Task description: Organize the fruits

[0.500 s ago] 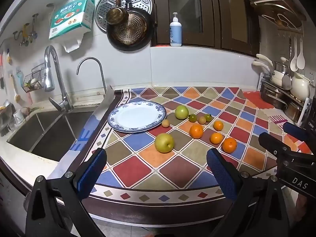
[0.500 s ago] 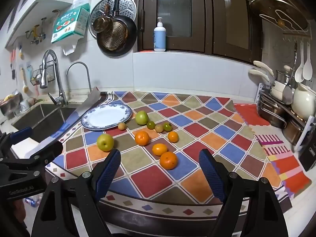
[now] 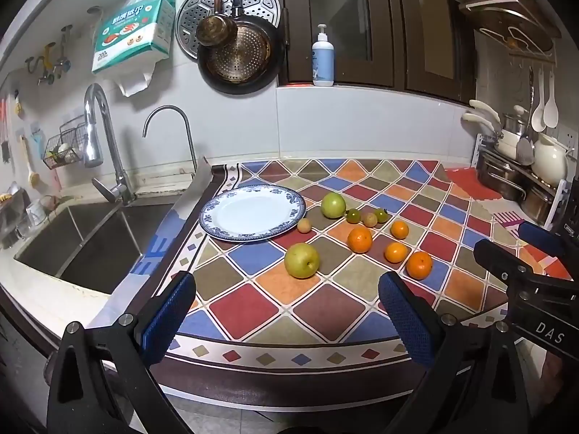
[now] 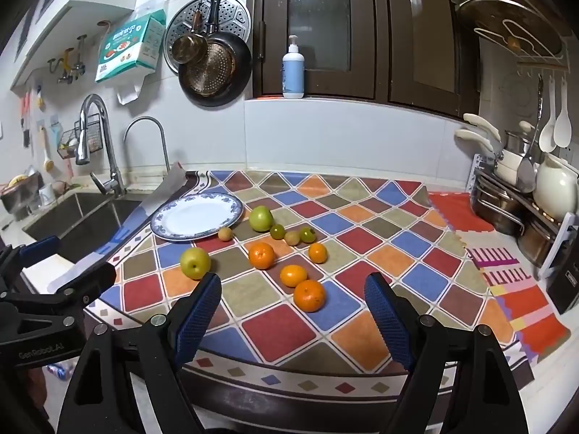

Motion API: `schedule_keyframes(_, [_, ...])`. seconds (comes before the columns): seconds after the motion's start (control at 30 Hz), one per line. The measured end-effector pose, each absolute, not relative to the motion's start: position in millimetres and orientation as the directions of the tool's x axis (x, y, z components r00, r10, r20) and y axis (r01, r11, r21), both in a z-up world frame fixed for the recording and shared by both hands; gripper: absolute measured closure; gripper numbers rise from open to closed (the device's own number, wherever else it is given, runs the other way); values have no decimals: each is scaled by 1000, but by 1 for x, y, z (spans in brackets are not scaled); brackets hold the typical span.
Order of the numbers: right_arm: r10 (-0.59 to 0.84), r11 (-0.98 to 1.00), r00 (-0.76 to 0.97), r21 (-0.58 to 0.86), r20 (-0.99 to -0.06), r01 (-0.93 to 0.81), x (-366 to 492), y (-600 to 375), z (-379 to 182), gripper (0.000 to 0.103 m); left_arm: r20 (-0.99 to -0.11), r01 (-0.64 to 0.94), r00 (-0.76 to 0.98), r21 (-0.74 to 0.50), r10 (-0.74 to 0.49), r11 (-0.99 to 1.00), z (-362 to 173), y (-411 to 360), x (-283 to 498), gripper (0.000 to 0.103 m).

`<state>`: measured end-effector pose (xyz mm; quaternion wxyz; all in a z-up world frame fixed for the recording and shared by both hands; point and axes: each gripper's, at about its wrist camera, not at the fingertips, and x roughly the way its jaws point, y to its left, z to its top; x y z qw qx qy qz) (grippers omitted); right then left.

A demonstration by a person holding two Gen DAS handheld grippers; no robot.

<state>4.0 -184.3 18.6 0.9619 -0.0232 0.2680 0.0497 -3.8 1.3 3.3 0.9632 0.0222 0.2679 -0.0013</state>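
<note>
A white plate with a blue rim (image 3: 253, 215) (image 4: 197, 217) lies empty on the chequered cloth. Beside it lie a yellow-green apple (image 3: 301, 260) (image 4: 195, 263), a green apple (image 3: 333, 205) (image 4: 261, 218), several oranges (image 3: 359, 239) (image 4: 309, 295) and several small green and tan fruits (image 3: 369, 219) (image 4: 292, 237). My left gripper (image 3: 286, 311) is open and empty at the counter's front edge, short of the yellow-green apple. My right gripper (image 4: 293, 311) is open and empty, just short of the nearest orange.
A steel sink (image 3: 83, 242) with taps lies left of the cloth. A dish rack (image 3: 524, 177) with pots and a white jug stands at the right. Pans hang on the back wall, and a soap bottle (image 3: 322, 58) stands on the ledge.
Both grippers have barely shifted; the fruits and the plate have not moved.
</note>
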Motion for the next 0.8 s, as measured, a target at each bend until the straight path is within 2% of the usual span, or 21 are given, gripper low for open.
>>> schedule_keyframes(0.8, [85,993,857,-24,-509,-113,-1,-188,21,21,-504,-6,863,45,28,999,11,-2,-11,0])
